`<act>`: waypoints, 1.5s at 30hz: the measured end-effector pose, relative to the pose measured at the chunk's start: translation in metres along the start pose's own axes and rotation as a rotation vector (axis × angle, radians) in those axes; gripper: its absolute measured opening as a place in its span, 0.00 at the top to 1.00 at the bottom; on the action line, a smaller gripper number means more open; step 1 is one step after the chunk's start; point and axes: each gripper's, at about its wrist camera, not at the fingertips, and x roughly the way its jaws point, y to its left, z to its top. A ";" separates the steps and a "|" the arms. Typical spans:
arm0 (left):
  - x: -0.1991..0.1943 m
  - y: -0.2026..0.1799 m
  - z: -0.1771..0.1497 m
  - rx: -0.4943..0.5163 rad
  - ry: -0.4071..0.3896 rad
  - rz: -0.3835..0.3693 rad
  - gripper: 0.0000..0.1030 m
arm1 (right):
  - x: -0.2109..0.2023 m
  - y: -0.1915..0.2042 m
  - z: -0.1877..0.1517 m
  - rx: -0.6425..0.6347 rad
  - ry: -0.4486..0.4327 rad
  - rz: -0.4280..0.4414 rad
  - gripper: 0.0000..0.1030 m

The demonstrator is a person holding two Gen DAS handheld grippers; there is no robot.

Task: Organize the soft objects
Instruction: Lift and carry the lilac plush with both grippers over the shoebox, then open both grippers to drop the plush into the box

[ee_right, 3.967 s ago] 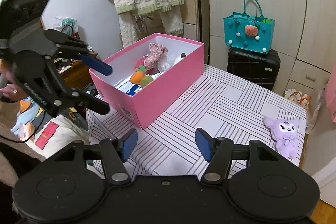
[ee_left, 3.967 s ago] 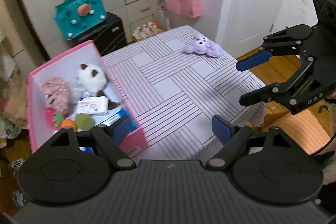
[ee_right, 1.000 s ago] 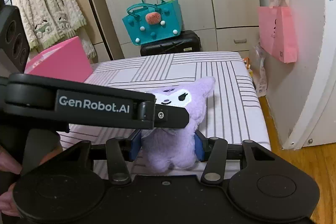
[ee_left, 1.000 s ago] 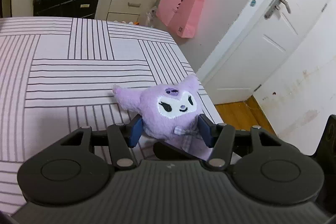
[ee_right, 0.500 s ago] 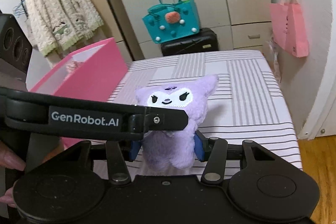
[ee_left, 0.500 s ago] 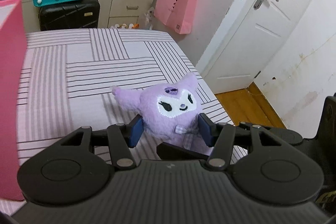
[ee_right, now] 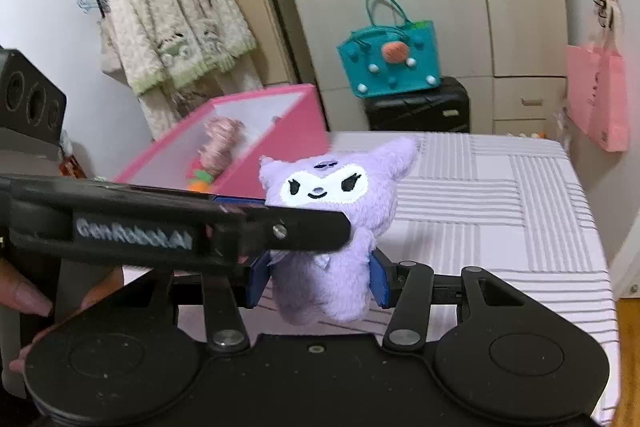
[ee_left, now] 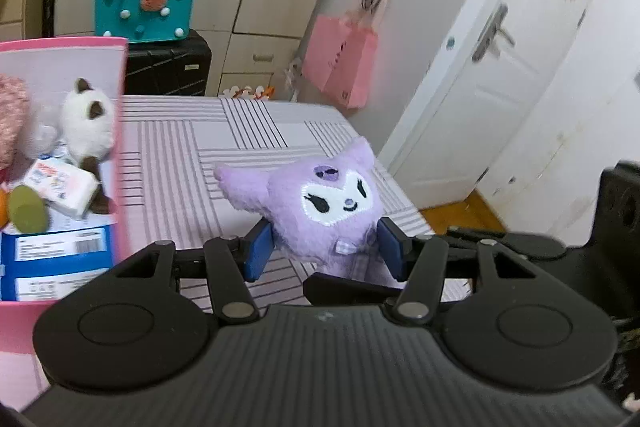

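You're carrying plush (ee_left: pixel 320 215) w/ both grippers, left (ee_left: pixel 326 251) & right (ee_right: pixel 318 281), fingers half-shut, pinching it. Box (ee_left: pixel 120 163) already holding several toys; drop-in remaining.

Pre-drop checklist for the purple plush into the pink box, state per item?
1. Left claw pads press the purple plush: ok.
2. Right claw pads press the plush too: ok.
3. Plush hangs above the striped tablecloth: ok.
4. Pink box top open: ok.
5. Free space in the box among the white plush cat and other items: cannot tell.
6. Claws over the box opening: not ok, both are beside it, above the tablecloth.
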 end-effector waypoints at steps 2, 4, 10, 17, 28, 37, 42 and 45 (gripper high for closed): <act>-0.015 0.014 0.004 -0.033 -0.020 -0.023 0.47 | 0.001 0.011 0.007 -0.012 -0.010 0.027 0.46; -0.029 0.030 0.010 -0.074 -0.030 -0.058 0.47 | 0.004 0.023 0.015 -0.032 -0.024 0.060 0.46; -0.073 0.062 0.014 -0.095 -0.094 -0.025 0.47 | 0.028 0.066 0.039 -0.152 -0.034 0.130 0.46; -0.095 0.098 0.028 -0.065 -0.061 0.067 0.47 | 0.070 0.093 0.065 -0.290 0.063 0.205 0.46; -0.102 0.151 0.051 -0.129 -0.001 0.145 0.47 | 0.128 0.113 0.107 -0.427 0.201 0.333 0.47; -0.108 0.180 0.046 -0.165 0.060 0.208 0.45 | 0.179 0.125 0.106 -0.487 0.427 0.446 0.47; -0.105 0.181 0.043 -0.137 0.079 0.251 0.45 | 0.205 0.141 0.104 -0.500 0.549 0.475 0.50; -0.110 0.176 0.042 -0.104 0.047 0.291 0.45 | 0.207 0.146 0.099 -0.543 0.569 0.437 0.49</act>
